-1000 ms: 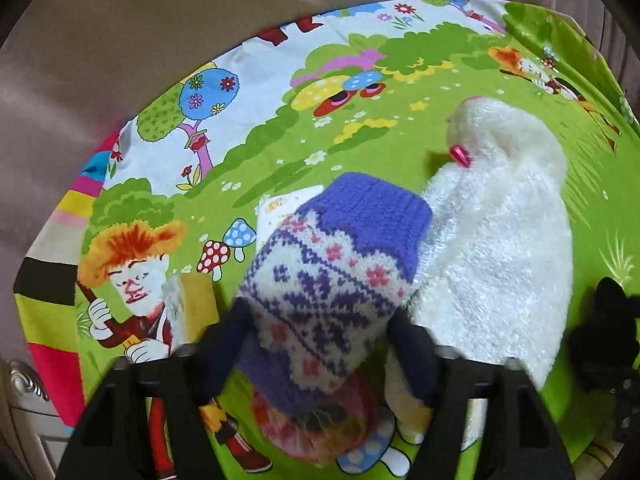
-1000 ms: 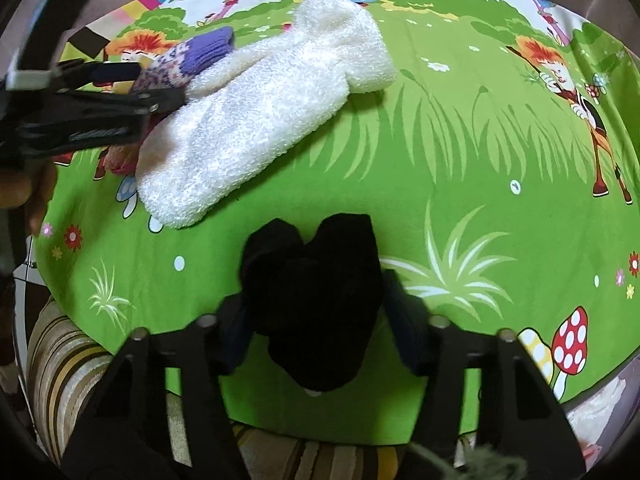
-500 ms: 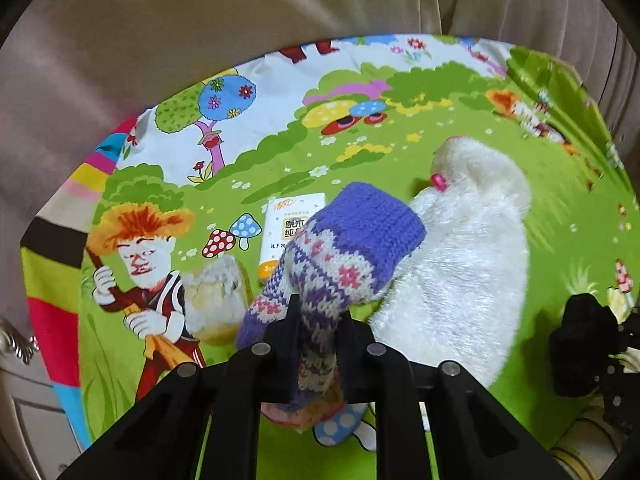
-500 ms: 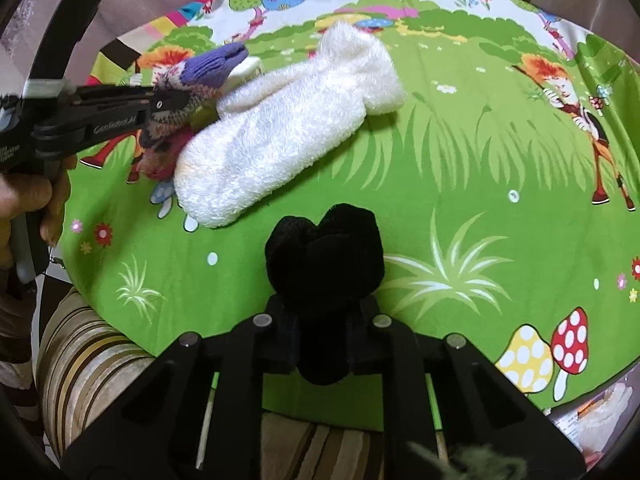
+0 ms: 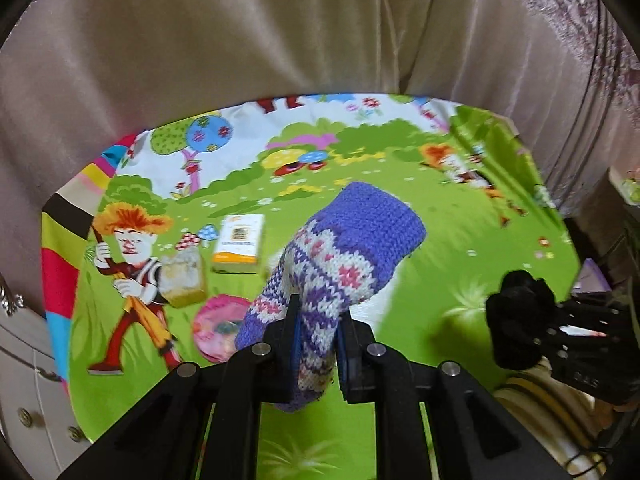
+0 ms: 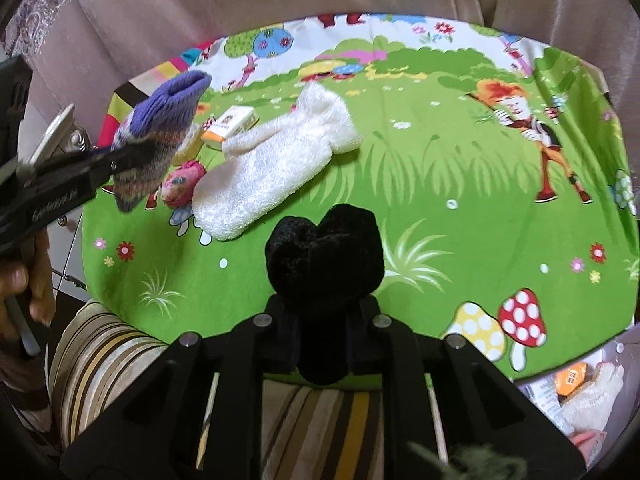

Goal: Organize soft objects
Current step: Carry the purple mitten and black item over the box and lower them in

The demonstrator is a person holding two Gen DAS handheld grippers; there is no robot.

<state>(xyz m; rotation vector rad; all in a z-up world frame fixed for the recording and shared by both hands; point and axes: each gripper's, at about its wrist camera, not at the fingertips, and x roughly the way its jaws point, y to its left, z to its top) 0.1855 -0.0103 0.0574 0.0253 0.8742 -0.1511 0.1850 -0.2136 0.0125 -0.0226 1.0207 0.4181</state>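
Left wrist view: the left tongs (image 5: 316,344) pinched a purple-cuffed knitted mitten (image 5: 340,264), its wool patterned with pink flowers, lifted above the cartoon-print cloth (image 5: 460,264). The right tongs (image 6: 322,340) were clamped on a plush black glove (image 6: 324,256). A fluffy white mitten (image 6: 280,160) lay flat on the cloth beside a small cardboard box (image 6: 230,124).

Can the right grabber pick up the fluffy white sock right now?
Probably not yet. The right gripper is shut on the black sock, so its jaws are full. The white sock lies uncovered on the cartoon cloth, so nothing else blocks it.
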